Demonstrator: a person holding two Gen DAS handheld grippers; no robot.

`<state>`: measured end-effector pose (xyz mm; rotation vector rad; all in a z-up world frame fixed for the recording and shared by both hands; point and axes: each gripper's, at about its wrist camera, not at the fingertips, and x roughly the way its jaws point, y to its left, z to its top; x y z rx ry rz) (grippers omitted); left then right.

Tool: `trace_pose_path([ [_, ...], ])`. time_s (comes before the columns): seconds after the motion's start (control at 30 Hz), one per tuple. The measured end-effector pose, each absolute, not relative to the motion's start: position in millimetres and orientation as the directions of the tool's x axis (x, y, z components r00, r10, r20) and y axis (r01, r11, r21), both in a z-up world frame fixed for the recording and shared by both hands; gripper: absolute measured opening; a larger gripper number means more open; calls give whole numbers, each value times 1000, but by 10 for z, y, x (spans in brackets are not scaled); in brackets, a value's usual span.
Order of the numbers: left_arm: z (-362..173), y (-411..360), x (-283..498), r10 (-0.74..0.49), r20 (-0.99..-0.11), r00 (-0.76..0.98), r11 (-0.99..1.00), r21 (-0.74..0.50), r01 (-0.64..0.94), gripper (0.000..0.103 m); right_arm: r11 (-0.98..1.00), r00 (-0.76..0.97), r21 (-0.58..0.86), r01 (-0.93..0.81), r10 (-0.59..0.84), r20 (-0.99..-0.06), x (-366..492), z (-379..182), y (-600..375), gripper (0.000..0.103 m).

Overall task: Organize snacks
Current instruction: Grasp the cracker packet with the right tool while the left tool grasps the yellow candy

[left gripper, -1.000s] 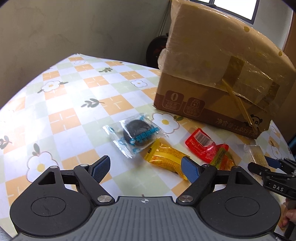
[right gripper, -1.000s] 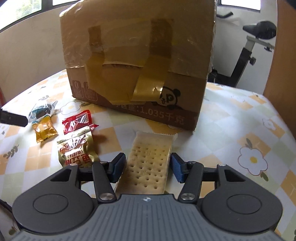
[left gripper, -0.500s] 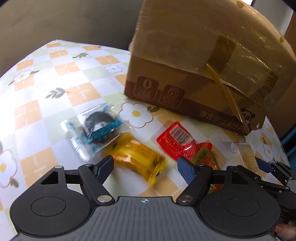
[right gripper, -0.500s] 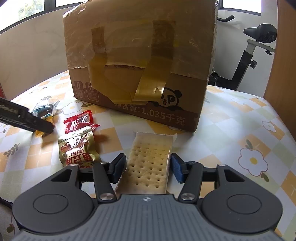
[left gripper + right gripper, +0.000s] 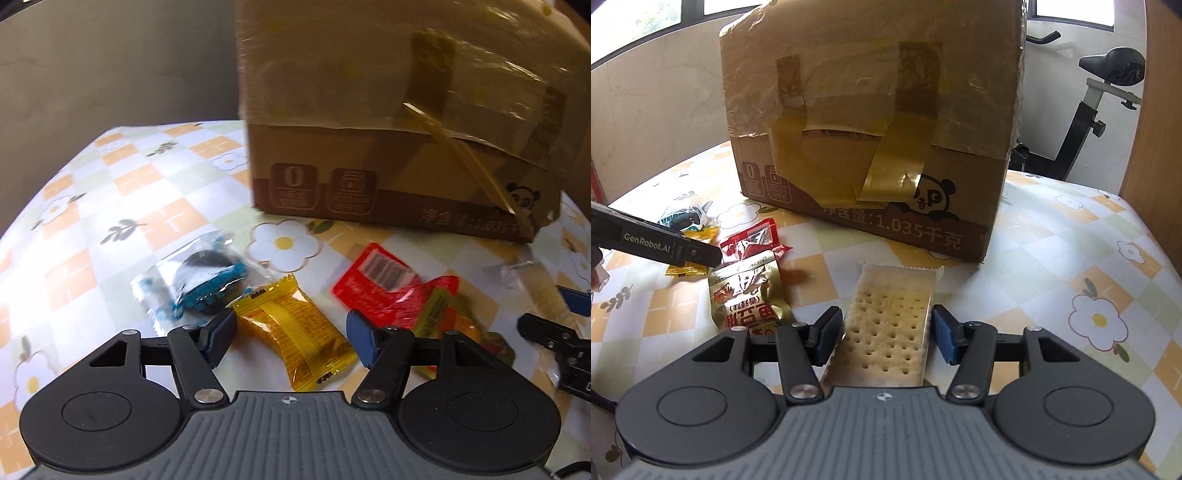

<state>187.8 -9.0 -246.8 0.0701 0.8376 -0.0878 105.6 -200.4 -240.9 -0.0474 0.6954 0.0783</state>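
Left gripper (image 5: 291, 334): jaws have just been closing around the yellow candy packet (image 5: 295, 332), which lies between the blue pads; a gap shows on both sides, so the pads do not press yet (open, nothing gripped).
Reason for placement: the left gripper points down at the table over the packet, which suggests a pick is being set up.
Right gripper (image 5: 884, 336): the blue pads stand at the long edges of the cracker packet (image 5: 890, 332). Whether they press on the wrapper cannot be told; a thin gap seems to show on each side.
Reason for hold: the cracker packet lies lengthwise along the fingers, its far end resting on the tablecloth (image 5: 1071, 258), probably so that it can be lifted by its narrow width.
Snack cluster: the clear packet with a dark cookie (image 5: 207, 284) touches the yellow candy packet; the red packet (image 5: 384, 284) overlaps a gold snack pouch (image 5: 750, 295) beside it.
Container: cardboard box (image 5: 875, 122), taped shut with brown tape (panda print on the side), stands just behind the snacks.
Contents: not visible; no snack is seen in it.
Task state: by the look of it, all snacks lie loose on the tablecloth, unsorted.
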Motion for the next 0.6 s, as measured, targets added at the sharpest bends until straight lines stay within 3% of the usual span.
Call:
trace_pose_path([
  [0.37,-2457,57,1878,4,-748,664,999,32,29,68,996,765,-17,-89,57,-642,1056,-2411,-2002,56],
  [0.47,-2456,79,1858,-13,-730,683,999,23,43,53,995,764,-24,-92,55,-643,1059,-2414,-1992,56],
  [0.6,-2428,63,1799,-72,-723,687,996,-16,88,47,995,764,-25,-93,55,-643,1058,-2417,-1995,56],
])
